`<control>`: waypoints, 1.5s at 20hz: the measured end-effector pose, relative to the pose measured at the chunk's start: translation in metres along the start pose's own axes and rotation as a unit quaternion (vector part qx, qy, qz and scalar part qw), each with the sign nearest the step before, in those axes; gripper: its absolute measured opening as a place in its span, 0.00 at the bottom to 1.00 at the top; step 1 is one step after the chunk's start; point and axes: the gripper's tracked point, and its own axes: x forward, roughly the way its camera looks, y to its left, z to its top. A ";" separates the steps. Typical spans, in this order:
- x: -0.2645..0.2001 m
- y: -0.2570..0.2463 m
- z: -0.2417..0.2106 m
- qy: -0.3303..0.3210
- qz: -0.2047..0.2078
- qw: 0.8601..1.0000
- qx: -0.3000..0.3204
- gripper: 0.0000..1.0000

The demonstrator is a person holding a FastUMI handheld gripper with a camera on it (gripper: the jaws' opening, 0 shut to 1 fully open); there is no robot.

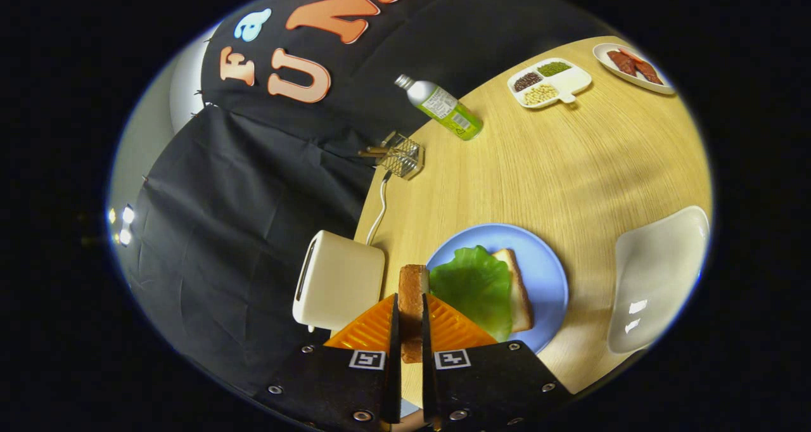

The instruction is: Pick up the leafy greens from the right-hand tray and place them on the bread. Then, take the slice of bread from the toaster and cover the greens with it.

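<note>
The slice of bread (pixel 413 296) is seen edge-on, standing upright, with a brown toasted crust and a paler inner face. It is held between the two fingers of the gripper (pixel 410 321), which are closed on it from both sides, so the gap between them is only as wide as the slice. The top of the slice comes out a little ahead of the fingertips.

Just ahead and to the right of the fingers lies the blue plate (pixel 545 267) on the wooden table (pixel 570 166). On the plate there is another slice of bread (pixel 518 289), lying flat, and the leafy greens (pixel 475 286) lie on top of it and cover most of it; the leaf is bright green with a wavy edge. The held slice is just beside the left edge of the greens, not over them.

To the left of the fingers stands the cream toaster (pixel 339 280), near the table edge, with its cord (pixel 380 207) running away from it. To the right of the plate is an empty white tray (pixel 659 273).

Far beyond, there are a small wire rack (pixel 400 155), a green bottle (pixel 443 109) lying on its side, a divided dish of beans (pixel 549 81) and a plate with reddish strips (pixel 633 68).
</note>
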 end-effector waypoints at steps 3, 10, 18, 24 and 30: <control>0.001 -0.012 -0.003 0.000 -0.012 1.000 0.002 0.14; 0.008 -0.031 -0.004 -0.017 -0.052 0.998 -0.030 0.14; 0.012 -0.049 -0.002 -0.040 -0.098 0.992 -0.067 0.30; -0.004 -0.023 0.021 -0.095 -0.080 0.987 -0.099 0.59; -0.051 0.016 0.052 -0.186 -0.082 0.964 -0.172 0.80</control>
